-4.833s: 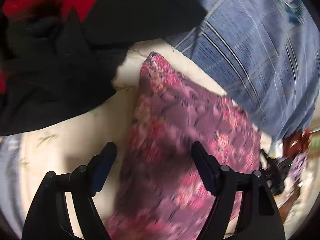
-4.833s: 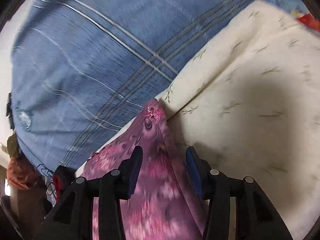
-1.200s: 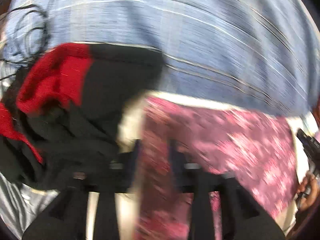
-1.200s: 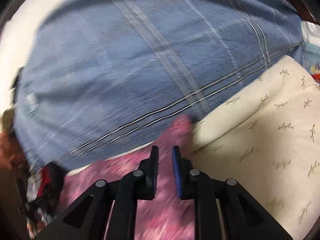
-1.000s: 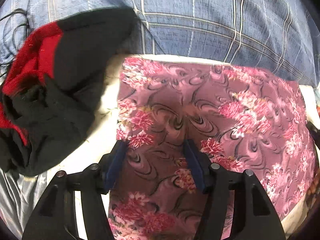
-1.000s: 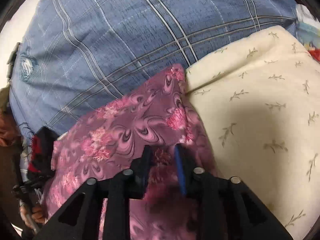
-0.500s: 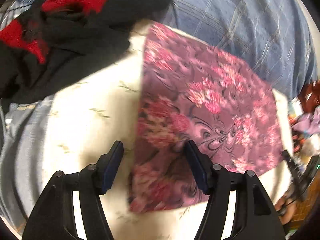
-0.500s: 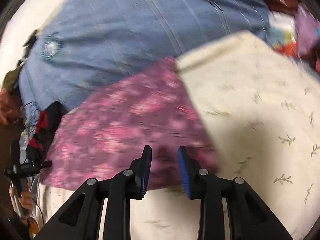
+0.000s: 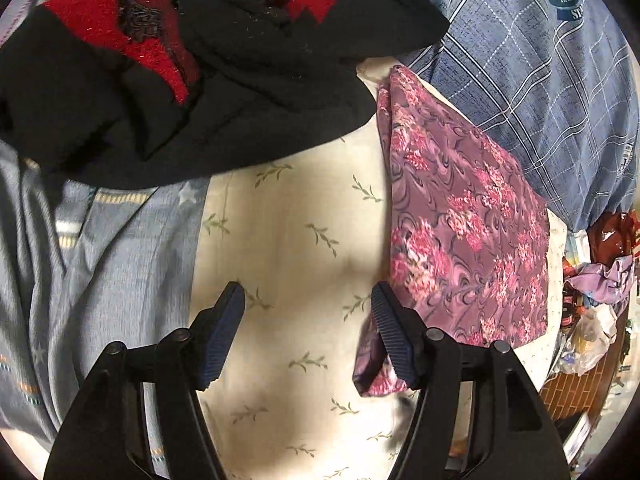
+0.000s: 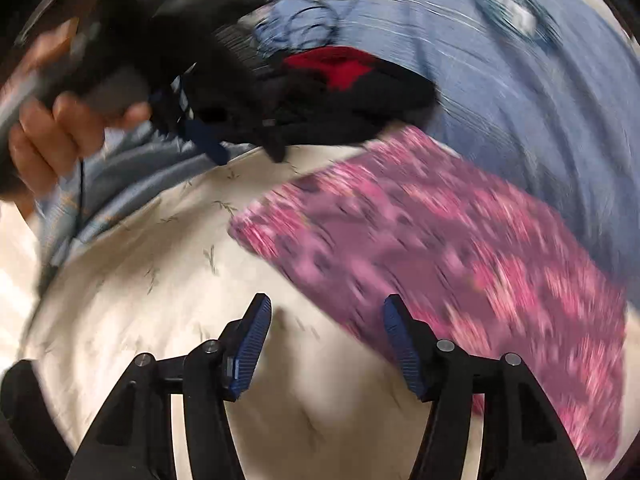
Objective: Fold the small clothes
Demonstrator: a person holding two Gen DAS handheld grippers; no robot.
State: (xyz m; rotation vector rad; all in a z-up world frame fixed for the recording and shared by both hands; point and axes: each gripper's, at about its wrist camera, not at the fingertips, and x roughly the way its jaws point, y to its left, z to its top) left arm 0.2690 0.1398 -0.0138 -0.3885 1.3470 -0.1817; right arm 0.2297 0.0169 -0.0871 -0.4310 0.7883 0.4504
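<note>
The folded purple flowered cloth (image 9: 468, 232) lies flat on the cream leaf-print sheet (image 9: 296, 240), to the right of both tools, its long axis running away up the picture; its near corner is just beside the left tool (image 9: 304, 320), whose jaws stand apart over bare sheet. The right tool (image 10: 326, 340) is opening with nothing between its jaws, the cloth's edge beside its right finger. That view is badly blurred, and the black and red garment (image 9: 200, 60) beyond is cut off at the top

Floral cloth (image 9: 468, 220): thin woven fabric, slight sheen. Black-and-red garment (image 9: 208, 80): fuzzy matt knit. Cream sheet (image 9: 296, 240): smooth matt cotton, leaf-printed. Left gripper (image 9: 306, 330): matt black plastic, ribbed blue pads.
</note>
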